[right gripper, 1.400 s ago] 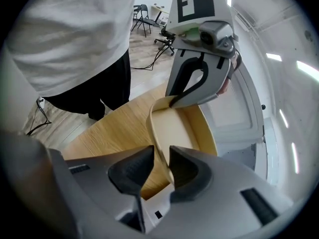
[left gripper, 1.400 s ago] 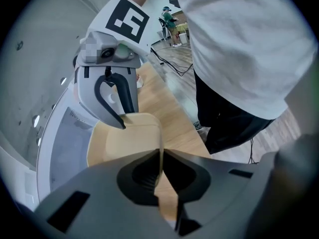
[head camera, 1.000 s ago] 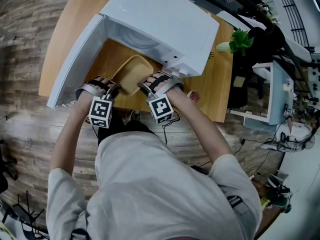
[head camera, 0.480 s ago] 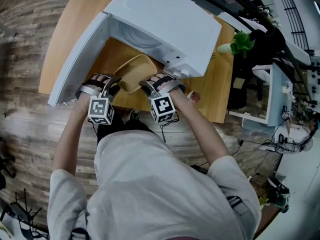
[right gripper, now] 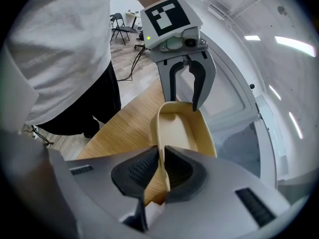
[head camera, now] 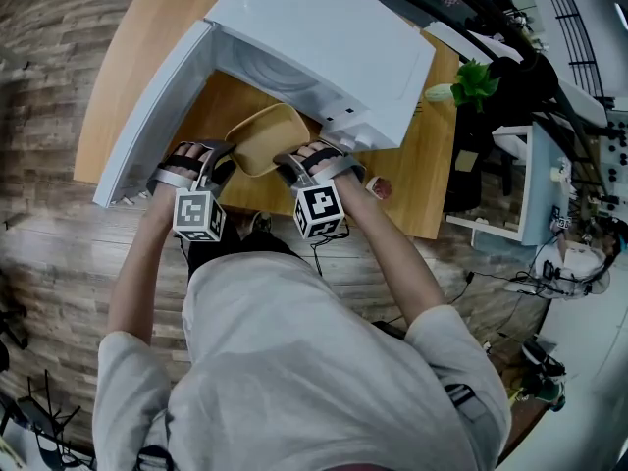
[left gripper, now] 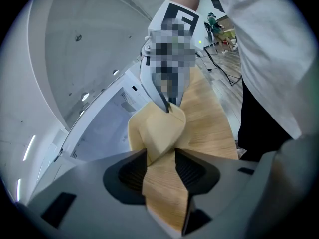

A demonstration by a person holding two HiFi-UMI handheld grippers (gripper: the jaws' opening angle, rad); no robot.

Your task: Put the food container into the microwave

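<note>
Keep a firm pinch with the right gripper (right gripper: 162,166), drawn tighter a moment ago and now clamped on the thin near rim of the food container (right gripper: 187,131), at the centre of the head view just before the mouth of the open microwave (head camera: 324,37). Keep the left gripper (left gripper: 161,158) clear: just spread wide, pressing nothing, with only a corner of the container reaching in between the pads. Slide forward and level, away from the door (head camera: 147,121) at the left, and let go only once fully inside. Hard to judge: the cavity, almost all hidden under the white top; whether the container rests on the table (head camera: 422,165) or hangs above it; part of the right gripper in the left gripper view, covered by a mosaic patch.
</note>
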